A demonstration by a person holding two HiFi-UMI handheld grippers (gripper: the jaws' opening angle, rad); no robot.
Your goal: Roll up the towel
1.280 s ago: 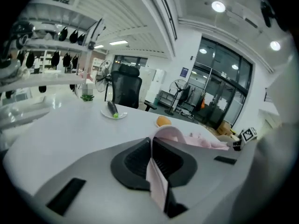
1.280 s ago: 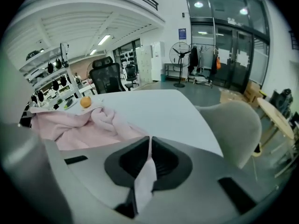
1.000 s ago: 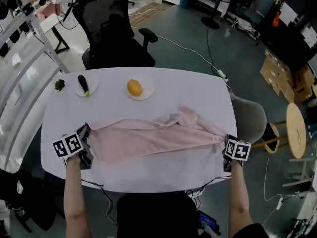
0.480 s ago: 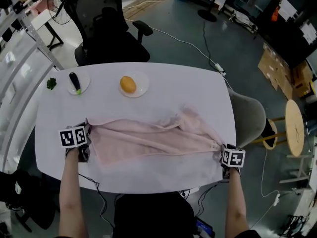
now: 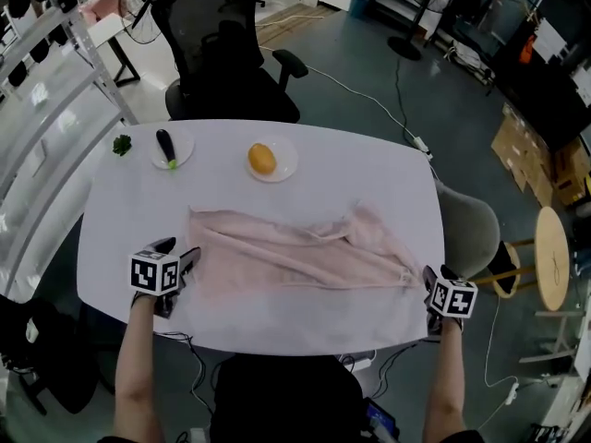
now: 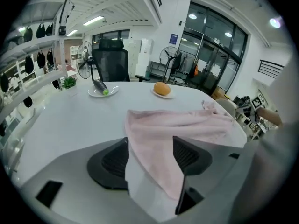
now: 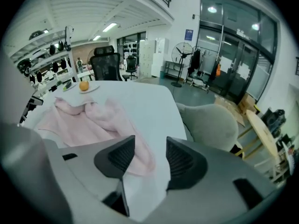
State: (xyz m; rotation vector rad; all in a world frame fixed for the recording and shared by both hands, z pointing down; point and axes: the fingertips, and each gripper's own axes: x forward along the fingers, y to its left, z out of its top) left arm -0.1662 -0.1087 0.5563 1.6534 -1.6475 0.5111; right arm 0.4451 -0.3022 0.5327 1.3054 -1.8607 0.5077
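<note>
No readable text anywhere: blue sign (image 7: 188, 34) at 12 o'clock in the right gripper view is too small to read, and left gripper (image 5: 180, 250) and right gripper (image 5: 436, 273) carry only black-and-white square marker patterns, no letters.

Black-padded grey left claw (image 6: 150, 141), right claw (image 7: 150, 140)

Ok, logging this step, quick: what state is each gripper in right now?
Left gripper: open, jaws just opened; corner of the crumpled pink cloth towel lies loose between them.
Right gripper: open, jaws just opened; towel edge between them, not gripped.
</note>
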